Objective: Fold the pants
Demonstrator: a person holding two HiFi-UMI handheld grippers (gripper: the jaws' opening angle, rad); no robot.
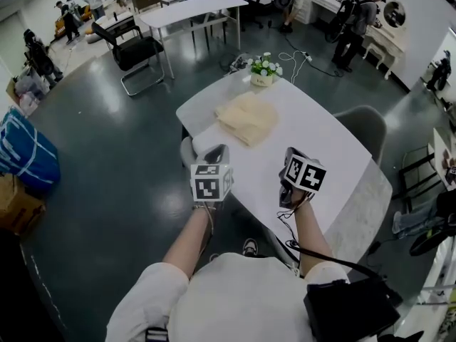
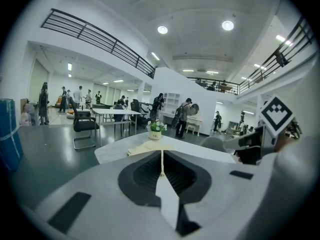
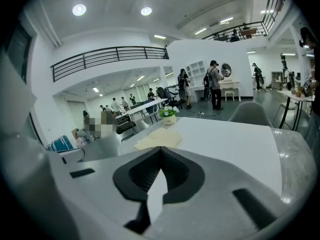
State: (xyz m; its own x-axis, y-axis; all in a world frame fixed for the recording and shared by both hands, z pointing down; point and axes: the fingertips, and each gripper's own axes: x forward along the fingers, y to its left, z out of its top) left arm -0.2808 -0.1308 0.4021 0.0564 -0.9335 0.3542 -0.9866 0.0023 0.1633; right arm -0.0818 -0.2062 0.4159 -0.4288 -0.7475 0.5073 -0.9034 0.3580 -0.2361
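Two grippers are held above the near edge of the white tabletop [image 1: 320,141], and neither touches the garment. The left gripper [image 2: 161,159] has its fingers [image 2: 142,171] brought fully together with nothing between them; the right gripper [image 3: 160,156] is likewise closed and empty. The pants [image 1: 247,117], cream in colour, lie as a compact folded bundle on the far part of the tabletop, well apart from both grippers and near a small flower pot [image 1: 263,71] at the far edge. In my judgement the fold is either complete or awaiting one last pass; the bundle's layers cannot be counted from here. If another fold is due, both sets of fingers should open before the reach. Each should take one near corner of the bundle. The cloth should be carried low and level and laid edge to edge. The hands should stay short of the pot, which could tip.
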